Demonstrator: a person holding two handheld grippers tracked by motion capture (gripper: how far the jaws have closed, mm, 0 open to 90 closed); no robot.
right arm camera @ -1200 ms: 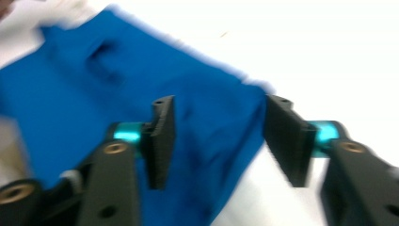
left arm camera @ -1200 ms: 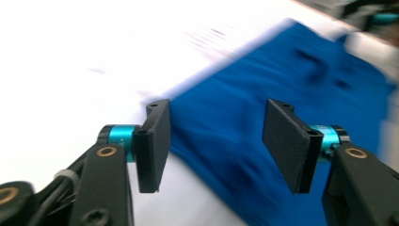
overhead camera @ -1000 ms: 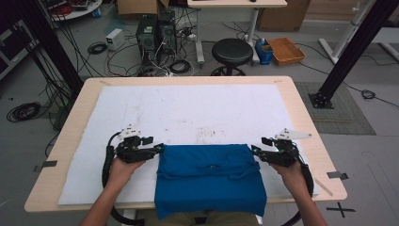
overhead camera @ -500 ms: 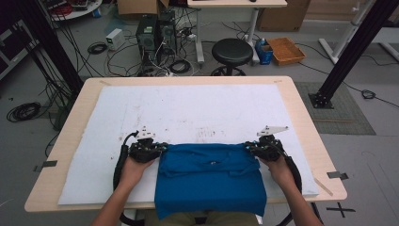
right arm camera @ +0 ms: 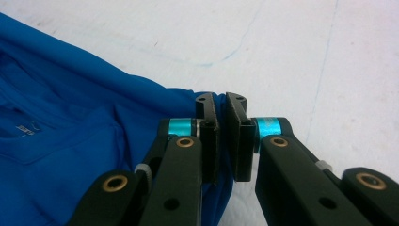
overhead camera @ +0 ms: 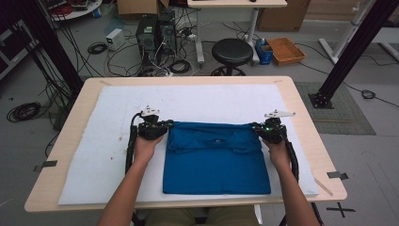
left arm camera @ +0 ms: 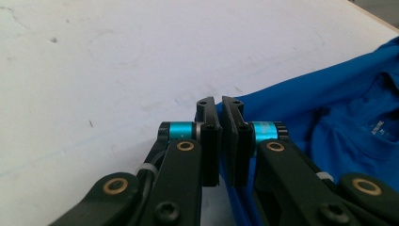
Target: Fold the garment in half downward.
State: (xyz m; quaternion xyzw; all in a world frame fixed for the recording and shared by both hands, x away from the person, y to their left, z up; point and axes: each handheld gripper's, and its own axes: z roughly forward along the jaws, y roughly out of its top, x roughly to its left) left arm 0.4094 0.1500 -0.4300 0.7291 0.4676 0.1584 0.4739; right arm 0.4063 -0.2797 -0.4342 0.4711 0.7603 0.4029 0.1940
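A blue shirt [overhead camera: 216, 160] lies folded on the white sheet [overhead camera: 94, 155] covering the surface [overhead camera: 61, 141], low in the middle of the high view. The left hand-held gripper [overhead camera: 165, 126] pinches the shirt's upper left corner, the right hand-held gripper [overhead camera: 254, 127] its upper right corner. In each gripper view [left arm camera: 220, 106] [right arm camera: 221, 104] the 2 jaws stand narrow, having just closed, with a thin fold of blue cloth clamped between them. The shirt's top edge runs taut between both corners.
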